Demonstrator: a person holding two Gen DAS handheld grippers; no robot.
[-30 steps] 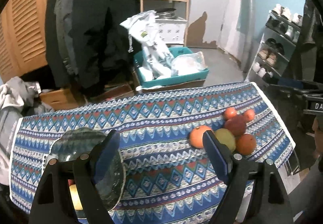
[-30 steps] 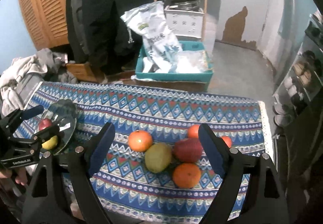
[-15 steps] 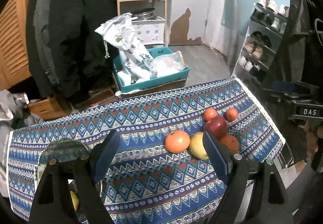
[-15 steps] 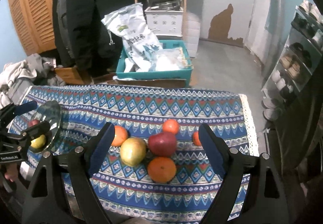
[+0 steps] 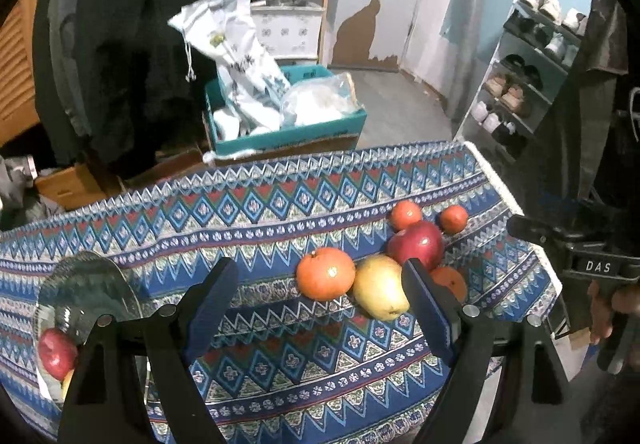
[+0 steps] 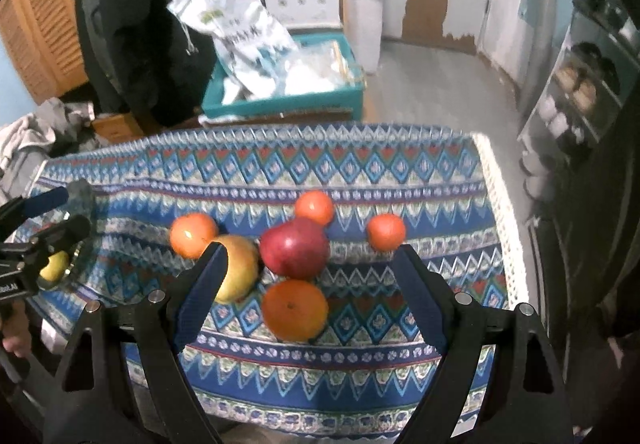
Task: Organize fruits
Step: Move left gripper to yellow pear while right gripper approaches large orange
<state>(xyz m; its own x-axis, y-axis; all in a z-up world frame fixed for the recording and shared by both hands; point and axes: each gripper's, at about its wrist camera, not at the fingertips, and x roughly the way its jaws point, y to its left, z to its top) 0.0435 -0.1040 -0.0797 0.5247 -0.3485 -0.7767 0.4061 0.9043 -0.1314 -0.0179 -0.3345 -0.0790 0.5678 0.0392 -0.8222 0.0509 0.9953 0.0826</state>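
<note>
Several fruits lie clustered on the patterned tablecloth: a red apple, a yellow-green fruit, a large orange and smaller oranges. My right gripper hovers open above the cluster, apple and large orange showing between its fingers. In the left wrist view, my left gripper is open too, above the cloth to the left of the cluster, with an orange seen between its fingers. A glass plate at the left holds a red apple and a yellow fruit.
Behind the table a teal crate with white bags sits on the floor, beside hanging dark coats. A shoe rack stands at the right. The cloth's white fringed edge marks the table's right end.
Both grippers have come down and closer to the fruit cluster, which now looks larger. In the left wrist view the cluster has shifted toward the middle. Both stay open.
</note>
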